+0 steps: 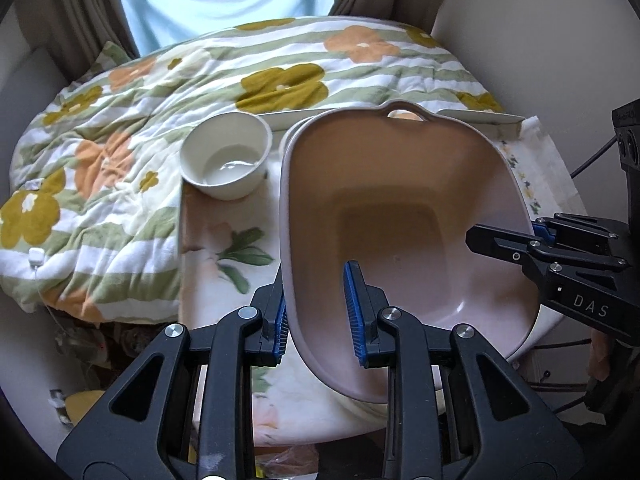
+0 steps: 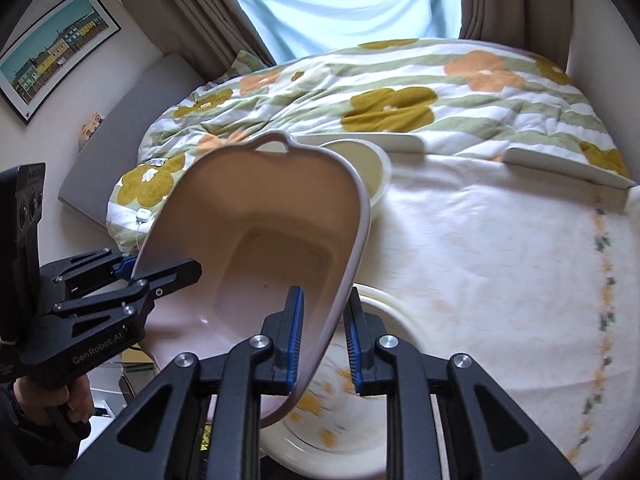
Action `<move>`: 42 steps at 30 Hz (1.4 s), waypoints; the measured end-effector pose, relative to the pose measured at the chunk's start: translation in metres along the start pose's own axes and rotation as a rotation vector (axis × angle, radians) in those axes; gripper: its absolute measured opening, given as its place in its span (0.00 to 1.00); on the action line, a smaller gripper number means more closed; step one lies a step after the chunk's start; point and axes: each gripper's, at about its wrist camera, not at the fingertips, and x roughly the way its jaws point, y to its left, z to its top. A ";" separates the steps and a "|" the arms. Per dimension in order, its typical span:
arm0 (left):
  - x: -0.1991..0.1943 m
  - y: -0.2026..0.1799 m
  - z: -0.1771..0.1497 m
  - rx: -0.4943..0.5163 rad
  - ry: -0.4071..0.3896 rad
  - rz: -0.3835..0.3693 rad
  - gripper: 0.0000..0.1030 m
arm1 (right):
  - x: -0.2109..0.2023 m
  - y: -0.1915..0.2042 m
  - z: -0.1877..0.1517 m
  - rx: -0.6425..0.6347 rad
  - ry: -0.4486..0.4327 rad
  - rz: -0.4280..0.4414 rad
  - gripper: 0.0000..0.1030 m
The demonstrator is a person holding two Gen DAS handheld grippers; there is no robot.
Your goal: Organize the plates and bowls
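Observation:
A large pink basin with a loop handle at its far end is held tilted above the table by both grippers. My left gripper straddles the basin's left rim, one pad inside and one outside. My right gripper straddles the basin on its right rim the same way. A small white bowl stands on the table's far left corner; in the right wrist view it shows behind the basin. A white plate with orange flowers lies under the basin's near end.
The table wears a pale floral cloth. White plates lean along its far edge against a bed with a flowered quilt. A curtained window is behind.

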 end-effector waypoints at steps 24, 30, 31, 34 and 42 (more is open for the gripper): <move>0.093 -0.309 -0.022 0.051 0.011 -0.108 0.21 | -0.088 -0.254 -0.091 0.097 -0.036 -0.138 0.18; 0.129 -0.314 -0.025 0.039 0.041 -0.089 0.21 | -0.065 -0.281 -0.101 0.113 -0.032 -0.118 0.18; 0.131 -0.315 -0.027 0.039 0.042 -0.087 0.21 | -0.064 -0.283 -0.104 0.119 -0.030 -0.115 0.18; 0.140 -0.316 -0.027 0.031 0.056 -0.076 0.21 | -0.061 -0.289 -0.108 0.122 -0.026 -0.105 0.18; 0.150 -0.319 -0.023 0.031 0.101 -0.052 0.22 | -0.058 -0.292 -0.110 0.133 -0.015 -0.087 0.18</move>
